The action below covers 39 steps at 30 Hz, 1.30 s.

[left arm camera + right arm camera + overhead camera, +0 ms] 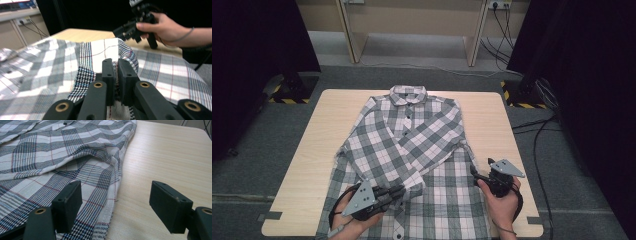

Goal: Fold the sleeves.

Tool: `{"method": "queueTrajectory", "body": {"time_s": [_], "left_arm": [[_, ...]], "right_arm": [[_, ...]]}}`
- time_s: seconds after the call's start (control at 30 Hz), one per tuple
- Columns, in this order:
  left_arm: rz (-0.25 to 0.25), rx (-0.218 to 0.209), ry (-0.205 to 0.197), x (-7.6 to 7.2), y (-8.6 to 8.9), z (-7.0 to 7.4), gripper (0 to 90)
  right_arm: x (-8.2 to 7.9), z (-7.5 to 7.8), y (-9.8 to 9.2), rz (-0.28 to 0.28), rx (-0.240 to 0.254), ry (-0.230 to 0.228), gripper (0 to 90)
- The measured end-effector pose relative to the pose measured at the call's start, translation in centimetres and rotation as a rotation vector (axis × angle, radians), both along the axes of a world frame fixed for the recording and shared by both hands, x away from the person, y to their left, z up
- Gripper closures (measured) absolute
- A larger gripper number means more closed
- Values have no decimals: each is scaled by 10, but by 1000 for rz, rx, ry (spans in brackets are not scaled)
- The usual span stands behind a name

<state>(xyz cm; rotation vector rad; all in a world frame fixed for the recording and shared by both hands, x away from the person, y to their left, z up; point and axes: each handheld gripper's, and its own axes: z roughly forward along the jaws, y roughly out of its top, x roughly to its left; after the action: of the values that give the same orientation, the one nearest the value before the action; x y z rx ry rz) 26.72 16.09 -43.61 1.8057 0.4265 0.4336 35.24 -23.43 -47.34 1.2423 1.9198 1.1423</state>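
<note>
Folding job: plaid shirt [412, 150] lies flat, face up, buttoned, collar at the far end of the wooden worktop [492, 125], hem hanging off the near edge. Both sleeves are crossed over the chest.

Handling, my judgement: light, soft woven cloth, no stiffness, drapes and wrinkles wherever it isn't supported. Not slippery, not fragile, but layers drag each other, so lift slowly. Best holds are doubled spots: cuff, side seam, hem edge, shoulder.

Left gripper [394, 192] has its fingers [108, 75] pinched nearly together on the sleeve cuff [110, 53], cloth bunched in the gap and folding up just beyond the tips. Firm hold on a thick edge, good.

Right gripper [115, 202]: fingers [68, 202] wide apart, holding nothing. Shirt's side seam [113, 195] runs between the 2 fingers, 1 over cloth, 1 over bare worktop. Close on that seam for a clean grab.
</note>
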Motion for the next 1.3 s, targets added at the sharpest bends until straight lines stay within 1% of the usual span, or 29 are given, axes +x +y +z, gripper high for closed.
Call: {"method": "queueTrajectory", "body": {"time_s": [0.13, 0.37, 0.6, 0.67, 0.77, 0.8, 0.83, 0.87, 0.9, 0.93, 0.97, 1.03, 1.1, 1.17, 1.23, 1.3], "left_arm": [[-7, 13, 22, -1, -1, -7, 836], [-13, 27, 41, -3, 0, -11, 836], [-34, 50, 70, -4, -3, -18, 833], [-39, 49, 87, -5, -4, -19, 828], [-54, 30, 130, -8, -5, -18, 798], [-63, 21, 145, -9, -5, -17, 781], [-85, 5, 161, -11, -5, -16, 769], [-123, -15, 178, -14, -6, -15, 766], [-158, -29, 184, -17, -7, -13, 749], [-181, -30, 180, -21, -8, -11, 737], [-202, -29, 179, -24, -9, -9, 726], [-231, -57, 181, -30, -9, -5, 699], [-221, -71, 151, -33, -6, 0, 643], [-186, -90, 129, -31, 0, 5, 561], [-133, -93, 108, -26, 8, 8, 491], [-72, -105, 106, -18, 20, 9, 434]], "right_arm": [[0, 0, 0, 0, 0, 0, 269], [0, 0, 0, -1, 1, 1, 269], [0, 0, 0, -1, 1, 2, 269], [0, 0, 0, -1, 2, 2, 269], [0, 0, 0, 0, 2, 1, 269], [0, 0, 0, 0, 3, 1, 268], [0, 0, 0, -1, 4, 1, 268], [0, 0, 0, -1, 4, 1, 268], [0, 0, 0, -1, 4, 1, 268], [0, 0, 0, -1, 3, 1, 268], [0, 0, 0, -1, 4, 2, 268], [0, 0, 0, -2, 5, 2, 268], [0, 0, 0, -2, 5, 2, 268], [0, 0, 0, -3, 8, 3, 267], [0, 0, -1, -3, 12, 4, 266], [0, 0, -1, -1, 16, 5, 265]]}}
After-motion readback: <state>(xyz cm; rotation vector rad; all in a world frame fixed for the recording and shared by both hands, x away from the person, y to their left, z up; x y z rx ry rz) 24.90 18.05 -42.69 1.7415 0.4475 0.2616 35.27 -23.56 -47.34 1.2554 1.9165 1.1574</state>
